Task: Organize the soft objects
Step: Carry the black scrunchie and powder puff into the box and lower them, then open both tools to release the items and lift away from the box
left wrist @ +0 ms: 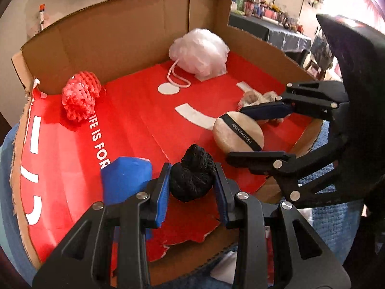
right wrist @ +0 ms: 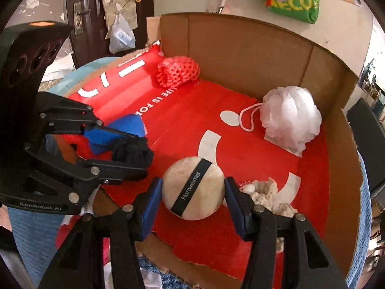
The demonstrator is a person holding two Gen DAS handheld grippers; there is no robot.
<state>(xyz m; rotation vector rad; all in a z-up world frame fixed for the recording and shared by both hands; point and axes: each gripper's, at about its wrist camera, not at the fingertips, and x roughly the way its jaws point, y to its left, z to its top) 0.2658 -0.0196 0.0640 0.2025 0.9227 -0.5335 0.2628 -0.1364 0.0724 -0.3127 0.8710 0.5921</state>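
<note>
A: What is your left gripper (left wrist: 192, 190) holding?

B: Its jaws are closed on the black mesh ball (left wrist: 192, 175), which sits between the blue pads (left wrist: 162, 192). The blue sponge (left wrist: 125, 178) lies just beside its left finger.

A: And your right gripper (right wrist: 193, 192)?

B: It clamps the round beige powder puff (right wrist: 193, 189) with the black strap, pressed from both sides. Just to the right of its right finger lies a small beige plush thing (right wrist: 262, 192).

A: How do your hands stand?

B: Both grippers point downward, side by side, over the red floor of the cardboard box (right wrist: 240, 48). Far ahead of them are the white bath pouf (left wrist: 199, 50) and the red mesh ball (left wrist: 80, 96), near the back wall.
</note>
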